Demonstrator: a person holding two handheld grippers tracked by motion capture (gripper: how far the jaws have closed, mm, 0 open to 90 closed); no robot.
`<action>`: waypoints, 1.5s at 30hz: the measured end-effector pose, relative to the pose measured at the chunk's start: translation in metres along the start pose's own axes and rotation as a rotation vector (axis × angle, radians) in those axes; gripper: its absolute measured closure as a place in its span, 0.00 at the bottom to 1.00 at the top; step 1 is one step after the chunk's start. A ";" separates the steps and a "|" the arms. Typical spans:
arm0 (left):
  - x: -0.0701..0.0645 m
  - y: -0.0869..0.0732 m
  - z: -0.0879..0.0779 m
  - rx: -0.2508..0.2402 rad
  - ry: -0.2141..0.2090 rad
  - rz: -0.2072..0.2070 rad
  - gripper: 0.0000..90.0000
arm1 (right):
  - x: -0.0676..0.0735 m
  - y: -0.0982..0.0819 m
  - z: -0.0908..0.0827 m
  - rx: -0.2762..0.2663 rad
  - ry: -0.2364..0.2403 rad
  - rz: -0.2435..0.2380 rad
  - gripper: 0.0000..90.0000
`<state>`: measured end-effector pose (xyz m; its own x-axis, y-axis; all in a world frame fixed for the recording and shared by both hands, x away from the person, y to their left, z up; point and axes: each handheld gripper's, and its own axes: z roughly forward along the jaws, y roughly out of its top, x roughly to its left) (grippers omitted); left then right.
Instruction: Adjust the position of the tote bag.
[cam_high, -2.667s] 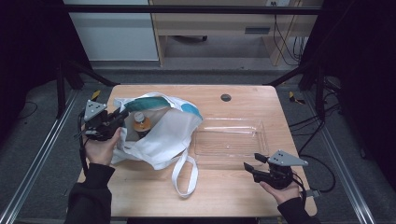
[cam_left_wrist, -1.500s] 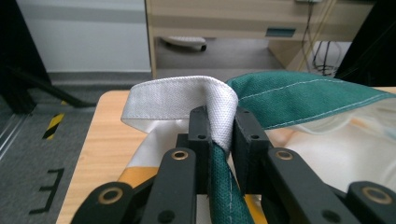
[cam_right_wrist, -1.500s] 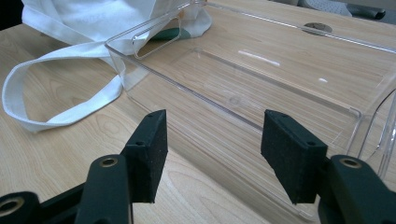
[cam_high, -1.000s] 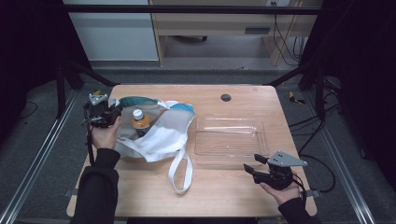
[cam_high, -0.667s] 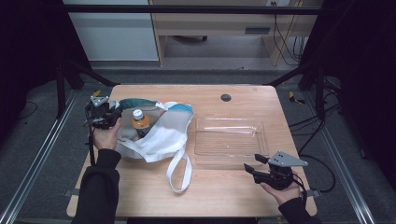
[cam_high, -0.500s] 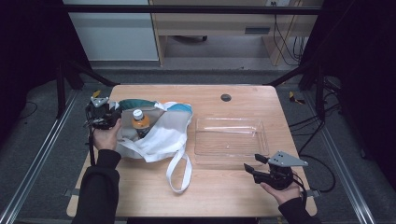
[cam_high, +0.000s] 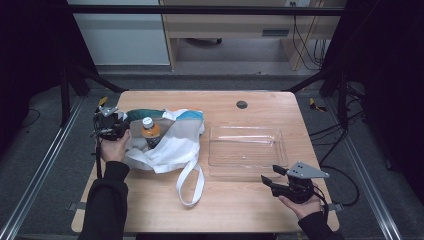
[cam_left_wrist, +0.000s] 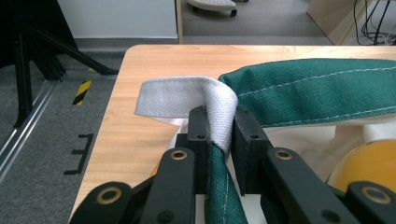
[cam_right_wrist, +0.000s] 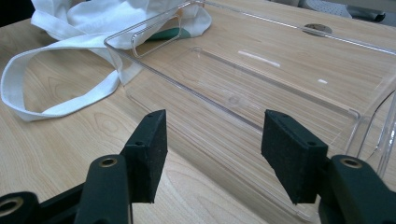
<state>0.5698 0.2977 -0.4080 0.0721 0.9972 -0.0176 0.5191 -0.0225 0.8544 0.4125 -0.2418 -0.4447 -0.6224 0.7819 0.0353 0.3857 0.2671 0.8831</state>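
A white cloth bag (cam_high: 172, 145) with a green rim lies on the left half of the wooden table. An orange bottle (cam_high: 149, 132) with a white cap sticks out of its mouth. At the table's left edge my left gripper (cam_high: 111, 125) is shut on the bag's grey-white handle strap (cam_left_wrist: 205, 95) and green hem (cam_left_wrist: 317, 91). The bottle's yellow side (cam_left_wrist: 369, 163) shows just beyond the jaws. Near the front right my right gripper (cam_high: 268, 178) is open, with nothing between its pads (cam_right_wrist: 148, 154). It points at the near side of a clear plastic tray (cam_right_wrist: 280, 79).
The clear tray (cam_high: 247, 147) sits right of the bag, with nothing in it. The bag's other white handle loop (cam_high: 192, 182) trails toward the front edge. A round dark grommet (cam_high: 242, 104) is set in the tabletop at the back. Metal rails and cables run along the table's sides.
My left gripper pulled the bag's rim left and has sunk a little, still gripping the strap. The bottle now stands out of the bag mouth. The right gripper has kept still.
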 end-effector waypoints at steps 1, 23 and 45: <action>0.000 -0.001 0.001 0.003 -0.001 0.003 0.87 | 0.000 0.000 0.000 0.001 0.000 -0.001 0.45; -0.007 -0.029 0.025 0.094 -0.001 0.042 0.86 | 0.001 0.000 0.000 0.002 0.003 -0.006 0.45; 0.003 -0.027 0.011 0.060 -0.100 0.020 0.66 | -0.001 0.001 -0.001 -0.009 -0.007 0.002 0.42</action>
<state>0.5656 0.3005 -0.4372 0.1656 0.9846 -0.0554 0.5665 -0.0490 0.8226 0.4124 -0.2429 -0.4437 -0.6171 0.7861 0.0341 0.3810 0.2607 0.8871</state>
